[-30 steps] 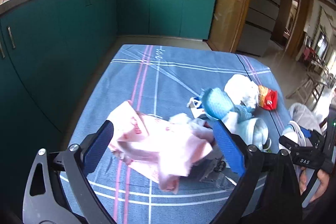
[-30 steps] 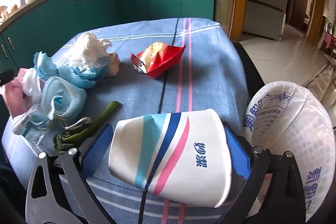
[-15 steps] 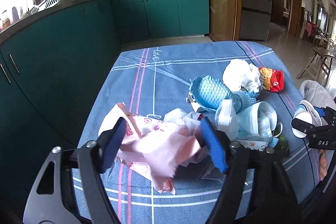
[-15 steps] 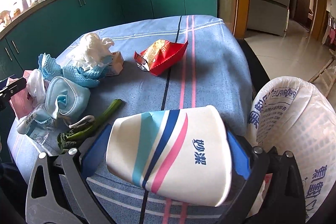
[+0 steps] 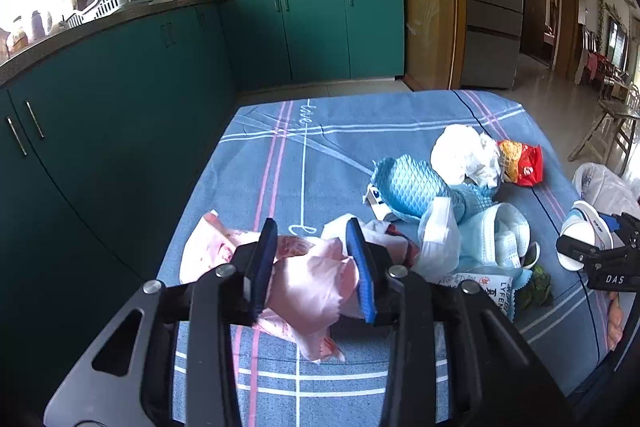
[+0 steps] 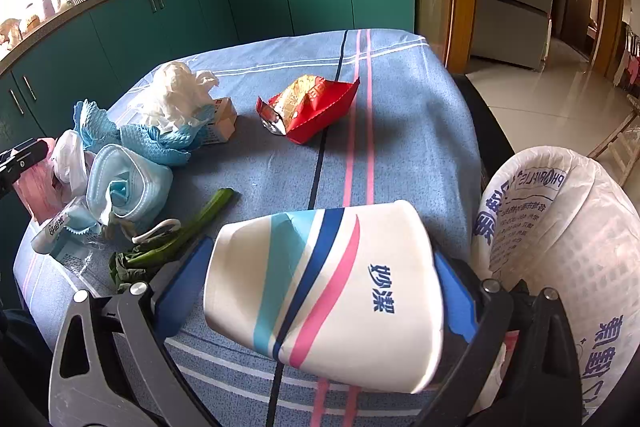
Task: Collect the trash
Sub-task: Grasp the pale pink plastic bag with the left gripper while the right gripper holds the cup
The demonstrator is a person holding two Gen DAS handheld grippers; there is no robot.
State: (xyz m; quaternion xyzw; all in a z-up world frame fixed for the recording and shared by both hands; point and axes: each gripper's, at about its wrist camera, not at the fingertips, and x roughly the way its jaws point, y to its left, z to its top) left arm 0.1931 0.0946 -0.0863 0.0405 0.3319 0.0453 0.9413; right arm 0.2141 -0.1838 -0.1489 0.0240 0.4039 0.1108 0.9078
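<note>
A crumpled pink plastic bag (image 5: 308, 279) lies near the front left of the blue striped tablecloth (image 5: 320, 147). My left gripper (image 5: 311, 231) straddles it; its jaws are closing and the blue pads bunch the bag between them. My right gripper (image 6: 320, 255) is shut on a white paper cup (image 6: 320, 291) with blue and pink stripes, held tilted above the table's near edge beside a white-lined trash bin (image 6: 560, 247). In the left wrist view the right gripper (image 5: 588, 251) and cup show at the far right.
Other litter sits mid-table: a red snack wrapper (image 6: 312, 107), white tissue (image 6: 172, 95), blue mesh cloth (image 6: 160, 143), a face mask (image 6: 124, 187), a small carton (image 6: 224, 115) and a green stalk (image 6: 180, 235). Teal cabinets (image 5: 120, 131) stand close on the left.
The left gripper's jaws have narrowed from wide apart to tight around the pink bag, gathering it up. The right gripper and its cup have stayed put.
</note>
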